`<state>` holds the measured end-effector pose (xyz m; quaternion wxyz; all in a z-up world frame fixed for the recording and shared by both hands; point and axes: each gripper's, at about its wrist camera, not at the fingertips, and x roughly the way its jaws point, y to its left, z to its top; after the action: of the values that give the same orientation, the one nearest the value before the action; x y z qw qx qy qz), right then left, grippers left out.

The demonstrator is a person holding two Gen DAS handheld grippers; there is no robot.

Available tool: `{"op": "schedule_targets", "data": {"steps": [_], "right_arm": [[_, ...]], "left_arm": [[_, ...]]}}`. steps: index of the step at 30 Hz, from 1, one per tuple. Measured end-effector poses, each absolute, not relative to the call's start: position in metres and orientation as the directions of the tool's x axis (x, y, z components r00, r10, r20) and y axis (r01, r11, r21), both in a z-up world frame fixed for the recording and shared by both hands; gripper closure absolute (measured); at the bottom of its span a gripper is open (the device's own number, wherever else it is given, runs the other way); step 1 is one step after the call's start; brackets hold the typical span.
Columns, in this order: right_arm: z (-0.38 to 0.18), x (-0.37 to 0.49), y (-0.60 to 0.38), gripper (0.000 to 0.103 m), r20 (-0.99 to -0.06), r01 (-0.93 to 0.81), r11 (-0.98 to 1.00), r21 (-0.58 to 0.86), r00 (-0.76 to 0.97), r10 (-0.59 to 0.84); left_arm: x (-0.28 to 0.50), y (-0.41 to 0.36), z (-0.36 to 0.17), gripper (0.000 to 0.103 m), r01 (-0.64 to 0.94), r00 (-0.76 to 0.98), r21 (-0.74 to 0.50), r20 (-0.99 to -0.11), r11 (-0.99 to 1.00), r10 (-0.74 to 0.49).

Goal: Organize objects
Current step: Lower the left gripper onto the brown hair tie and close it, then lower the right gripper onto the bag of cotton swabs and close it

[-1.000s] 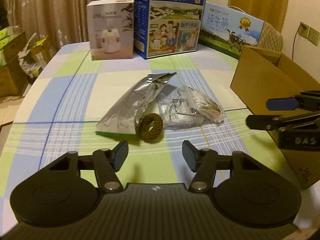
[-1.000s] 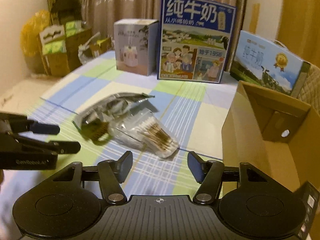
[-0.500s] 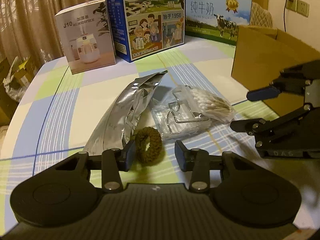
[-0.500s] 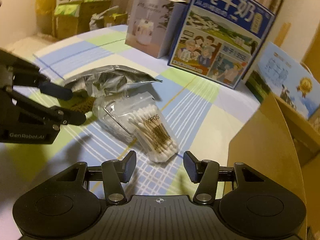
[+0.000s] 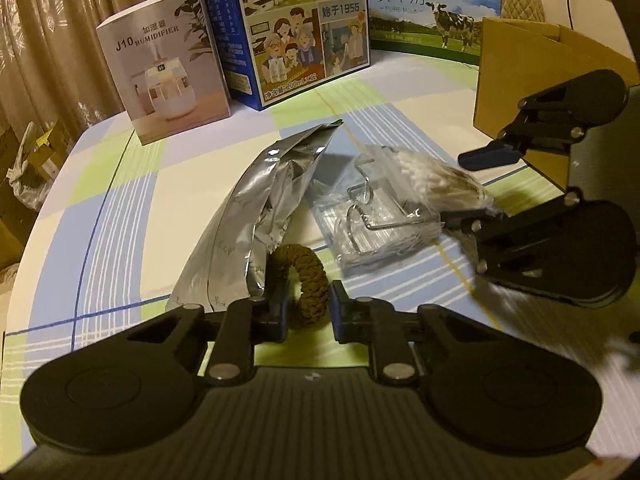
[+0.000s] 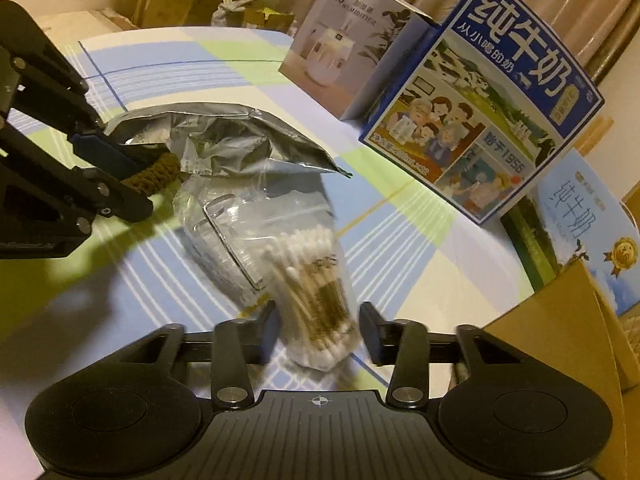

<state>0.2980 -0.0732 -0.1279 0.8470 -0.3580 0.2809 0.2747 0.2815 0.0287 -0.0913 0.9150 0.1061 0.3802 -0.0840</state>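
Hair tie (image 5: 301, 280), a brown braided ring, stood on its edge between the two fingers of the left gripper (image 5: 307, 312); the pads flanked it closely, but whether they pressed it could not be told. It leaned against the near end of a crumpled silver foil pouch (image 5: 264, 196) on the checked tablecloth (image 5: 120, 200). In the right wrist view the same ring (image 6: 154, 174) showed between the left gripper's blue-tipped fingers (image 6: 100, 152).

Cotton swabs in a clear bag (image 6: 316, 292), white tips and brown wooden stems, sat between the spread fingers of the right gripper (image 6: 318, 332), with a gap on each side. The bag lay over a clear packet holding a metal wire hook (image 5: 368, 216). In the left wrist view the right gripper (image 5: 476, 188) straddled the right end of the swab bag (image 5: 436, 180).

Half a second earlier, the left fingers stood wider and the ring lay just beyond them; they had since come forward and narrowed around it. The right gripper had also advanced, so that the swabs, then ahead of its tips, lay between them.

Farther off stood a humidifier box (image 5: 168, 68), a tall blue milk carton (image 5: 296, 28) and a lower milk box (image 5: 432, 8). An open cardboard box (image 5: 520, 68) stood to the right.
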Motion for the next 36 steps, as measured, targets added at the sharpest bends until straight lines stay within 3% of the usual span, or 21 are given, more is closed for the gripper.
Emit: {"op": "schedule_targets", "data": {"steps": [3,7,15,20,24,26,30,36], "right_arm": [[-0.126,0.300,-0.073,0.082,-0.670,-0.655,0.607,-0.450,0.697,0.255],[-0.113,0.299,-0.079,0.087,-0.688,-0.644,0.659,-0.389,0.679,0.257],[-0.076,0.283,-0.120,0.091,-0.779,-0.553,0.832,0.033,0.507,0.368],[-0.072,0.255,-0.149,0.091,-0.788,-0.470,0.846,0.253,0.407,0.462],[-0.068,0.245,-0.158,0.090,-0.782,-0.441,0.849,0.290,0.403,0.476],[-0.068,0.246,-0.157,0.087,-0.777,-0.436,0.855,0.281,0.420,0.469],[-0.070,0.246,-0.154,0.054,-0.777,-0.423,0.874,0.240,0.455,0.434],[-0.077,0.250,-0.152,0.049,-0.782,-0.418,0.891,0.176,0.491,0.385]], "left_arm": [[0.282,0.031,-0.091,0.089,0.225,0.695,0.114,-0.715,0.968,-0.077],[0.281,0.031,-0.089,0.092,0.215,0.688,0.098,-0.721,0.972,-0.080],[0.253,0.029,-0.076,0.093,0.212,0.669,0.035,-0.734,0.977,-0.119],[0.228,0.015,-0.067,0.092,0.262,0.667,0.082,-0.736,0.962,-0.118],[0.210,0.008,-0.067,0.092,0.277,0.661,0.080,-0.739,0.958,-0.129],[0.206,0.004,-0.067,0.089,0.289,0.658,0.083,-0.741,0.954,-0.135],[0.202,-0.003,-0.068,0.084,0.322,0.676,0.141,-0.727,0.936,-0.123],[0.206,0.000,-0.070,0.065,0.299,0.684,0.113,-0.718,0.948,-0.131]]}}
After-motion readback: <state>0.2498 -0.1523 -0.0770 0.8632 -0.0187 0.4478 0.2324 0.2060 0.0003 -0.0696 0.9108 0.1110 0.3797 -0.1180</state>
